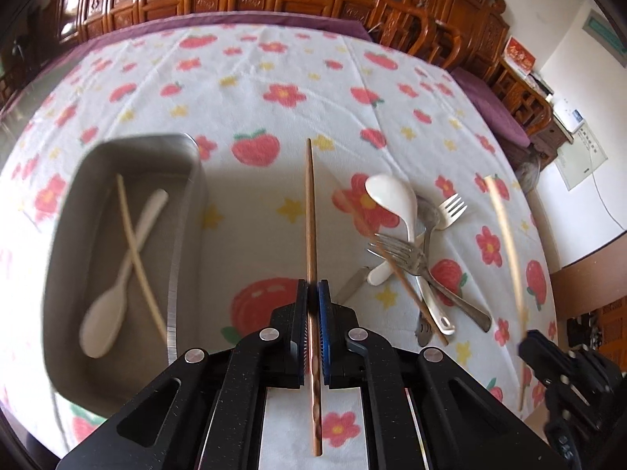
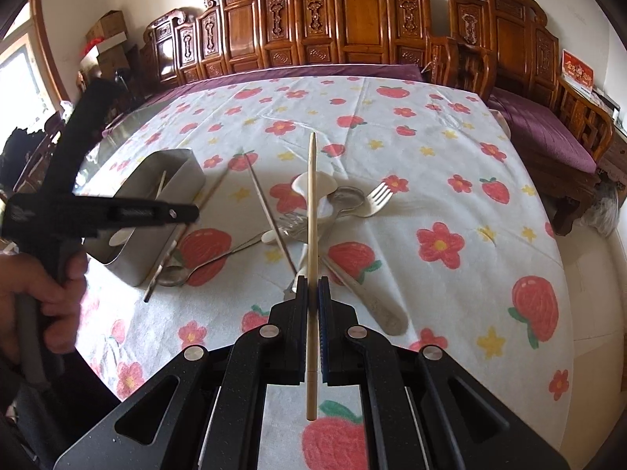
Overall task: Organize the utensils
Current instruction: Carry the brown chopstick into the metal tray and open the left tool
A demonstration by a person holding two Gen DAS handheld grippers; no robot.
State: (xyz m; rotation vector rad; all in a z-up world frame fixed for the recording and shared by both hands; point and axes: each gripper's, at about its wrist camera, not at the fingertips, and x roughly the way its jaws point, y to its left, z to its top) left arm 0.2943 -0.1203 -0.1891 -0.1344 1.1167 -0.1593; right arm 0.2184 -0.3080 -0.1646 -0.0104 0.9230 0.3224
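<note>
My left gripper (image 1: 312, 286) is shut on a brown chopstick (image 1: 310, 211) and holds it above the cloth, between the metal tray (image 1: 188, 211) and the utensil pile. In the tray lie a white spoon (image 1: 106, 313) and a pale chopstick (image 1: 137, 258), crossed. My right gripper (image 2: 312, 282) is shut on a pale chopstick (image 2: 311, 215) above the pile. That pile holds a white spoon (image 1: 392, 196), two forks (image 1: 399, 250), a metal spoon and another brown chopstick (image 1: 415, 297). In the right wrist view the left gripper (image 2: 192, 208) hovers in front of the tray (image 2: 156, 250).
A flowered white cloth (image 2: 450, 180) covers the table. Carved wooden chairs (image 2: 352, 23) line its far side, and a purple-cushioned bench (image 2: 548, 133) runs along the right. A hand (image 2: 35, 293) grips the left tool's handle at the left edge.
</note>
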